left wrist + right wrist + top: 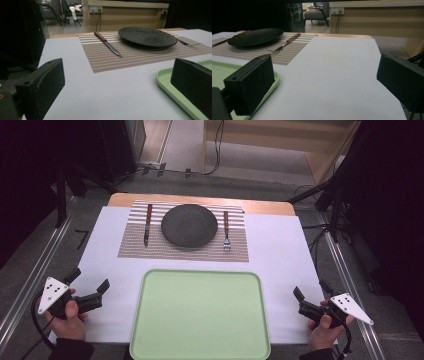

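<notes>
Table [280, 265], white top, carries everything. Landmark = green tray [200, 312], biggest item, at the near edge, centred betw. both hands; nothing on it.

Beyond the tray, toward the far edge: striped placemat [150, 247], flat, a strip of bare table betw. it & the tray. On the mat, straight behind the tray's middle: dark round plate [189, 225], nothing on it. Knife [148, 223] w/ wooden handle lies on the mat behind the tray's far-left corner, just left of the plate, not touching it, blade tip toward the tray. Fork [226, 231] w/ wooden handle lies behind the tray's far-right part, just right of the plate, tines toward the tray.

Left gripper [90, 285] sits left of the tray, near its far-left corner, held in the left hand [67, 317]. Jaws wide apart, nothing betw. them; in the left gripper view its right jaw overlaps the tray rim, contact can't tell.

Right gripper [311, 292] sits right of the tray, off its right edge, held in the right hand [325, 332]. Jaws also spread wide, gripping nothing; bare tabletop shows betw. them in the right gripper view.

Both grippers well apart from knife, fork & plate.
</notes>
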A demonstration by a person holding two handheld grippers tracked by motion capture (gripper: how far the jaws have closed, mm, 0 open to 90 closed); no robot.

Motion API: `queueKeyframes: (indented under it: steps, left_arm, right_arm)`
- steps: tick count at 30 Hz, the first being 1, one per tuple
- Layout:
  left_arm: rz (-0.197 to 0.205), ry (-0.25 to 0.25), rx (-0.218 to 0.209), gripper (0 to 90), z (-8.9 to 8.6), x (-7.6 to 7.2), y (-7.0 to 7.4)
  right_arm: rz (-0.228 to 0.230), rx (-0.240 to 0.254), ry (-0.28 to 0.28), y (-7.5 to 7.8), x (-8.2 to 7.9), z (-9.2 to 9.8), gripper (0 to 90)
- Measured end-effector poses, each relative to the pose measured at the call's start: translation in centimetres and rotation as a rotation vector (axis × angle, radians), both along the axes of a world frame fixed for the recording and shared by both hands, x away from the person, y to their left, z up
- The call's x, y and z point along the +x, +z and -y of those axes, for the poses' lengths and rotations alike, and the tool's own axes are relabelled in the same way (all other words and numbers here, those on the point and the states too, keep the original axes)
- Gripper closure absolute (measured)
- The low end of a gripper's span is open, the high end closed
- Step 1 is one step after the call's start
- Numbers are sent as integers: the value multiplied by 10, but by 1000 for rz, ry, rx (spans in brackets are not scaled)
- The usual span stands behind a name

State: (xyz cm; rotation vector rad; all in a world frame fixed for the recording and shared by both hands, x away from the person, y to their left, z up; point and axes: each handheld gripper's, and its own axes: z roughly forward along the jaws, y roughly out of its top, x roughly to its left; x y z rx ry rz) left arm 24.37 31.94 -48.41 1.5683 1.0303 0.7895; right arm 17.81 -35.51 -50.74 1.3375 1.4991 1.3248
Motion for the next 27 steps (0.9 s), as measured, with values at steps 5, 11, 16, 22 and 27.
queueKeyframes:
  steps: [5, 11, 16, 22, 27]
  left_arm:
    - [6, 11, 14, 0, 2, -2, 4]
    - [36, -2, 40, 0, 17, -7, 21]
    - [41, -7, 42, 0, 27, -5, 36]
    - [5, -27, 36, 0, 37, 10, 49]
    - [6, -40, 26, 0, 42, 23, 62]
  right_arm:
    - [2, -1, 4, 0, 1, 0, 0]
    - [3, -3, 4, 0, 1, -1, 0]
    - [2, -2, 11, 0, 0, -1, 0]
    - [6, -7, 9, 0, 0, -2, 0]
    - [8, -10, 13, 0, 0, -2, 0]
